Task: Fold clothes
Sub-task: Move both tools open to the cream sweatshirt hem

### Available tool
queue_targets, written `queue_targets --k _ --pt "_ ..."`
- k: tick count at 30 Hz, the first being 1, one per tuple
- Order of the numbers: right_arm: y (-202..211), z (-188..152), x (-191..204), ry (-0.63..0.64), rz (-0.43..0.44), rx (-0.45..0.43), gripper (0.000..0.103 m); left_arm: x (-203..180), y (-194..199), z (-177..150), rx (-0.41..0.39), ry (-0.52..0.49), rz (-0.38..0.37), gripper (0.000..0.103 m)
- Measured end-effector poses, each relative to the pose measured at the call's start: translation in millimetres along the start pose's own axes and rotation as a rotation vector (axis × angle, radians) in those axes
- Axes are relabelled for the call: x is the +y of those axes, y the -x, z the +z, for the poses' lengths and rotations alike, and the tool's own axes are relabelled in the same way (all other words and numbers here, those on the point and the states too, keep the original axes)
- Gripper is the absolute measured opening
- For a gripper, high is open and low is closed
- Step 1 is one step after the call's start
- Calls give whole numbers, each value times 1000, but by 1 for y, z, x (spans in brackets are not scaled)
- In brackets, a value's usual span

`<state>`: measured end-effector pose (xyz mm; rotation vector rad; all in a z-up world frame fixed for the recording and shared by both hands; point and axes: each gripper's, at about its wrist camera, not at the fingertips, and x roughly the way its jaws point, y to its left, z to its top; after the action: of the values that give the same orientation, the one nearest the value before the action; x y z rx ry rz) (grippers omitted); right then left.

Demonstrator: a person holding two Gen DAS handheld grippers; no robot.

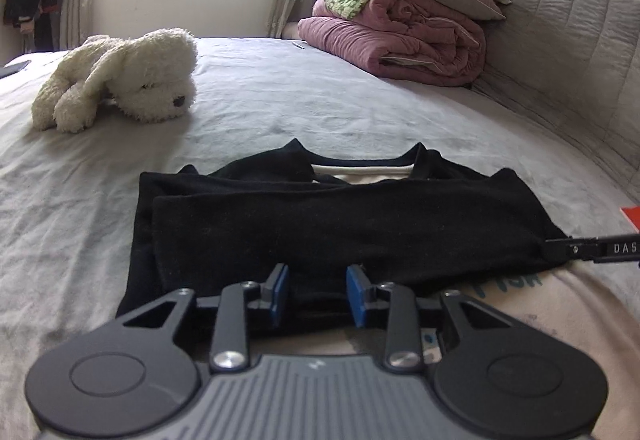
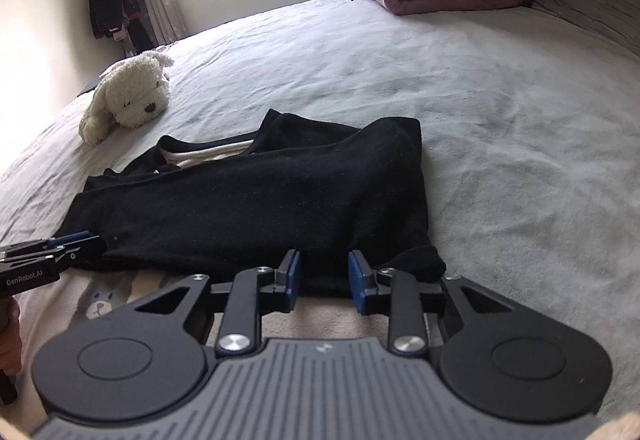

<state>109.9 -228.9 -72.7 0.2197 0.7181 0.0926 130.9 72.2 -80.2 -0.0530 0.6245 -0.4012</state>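
Observation:
A black garment (image 1: pixel 340 224) lies folded into a wide band on the grey bed sheet (image 1: pixel 280 100), with a cream inner layer showing at its collar. My left gripper (image 1: pixel 318 290) is open, its blue pads either side of the garment's near edge. In the right wrist view the same black garment (image 2: pixel 248 200) stretches away to the left. My right gripper (image 2: pixel 325 278) is open at the near hem by the right corner. Each gripper shows in the other's view: the right gripper (image 1: pixel 560 250) touches the right corner and the left gripper (image 2: pixel 76 244) sits at the left corner.
A pale cloth with a teal print (image 1: pixel 520 300) lies under the garment's near edge. A white plush dog (image 1: pixel 120 80) rests at the far left. Folded quilts (image 1: pixel 400 32) are stacked by the padded headboard (image 1: pixel 580 40). A hand (image 2: pixel 8 340) holds the left gripper.

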Motion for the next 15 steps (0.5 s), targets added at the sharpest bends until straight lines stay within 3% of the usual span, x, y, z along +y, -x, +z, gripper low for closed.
queue_targets --k 7,12,15 --pt "13 -5 4 -4 24 28 42 -2 35 -24 3 13 12 43" --pt "26 -26 11 73 181 48 44 -4 62 -46 17 28 11 43" --pt "33 -48 20 176 208 62 47 -11 80 -63 22 5 23 44"
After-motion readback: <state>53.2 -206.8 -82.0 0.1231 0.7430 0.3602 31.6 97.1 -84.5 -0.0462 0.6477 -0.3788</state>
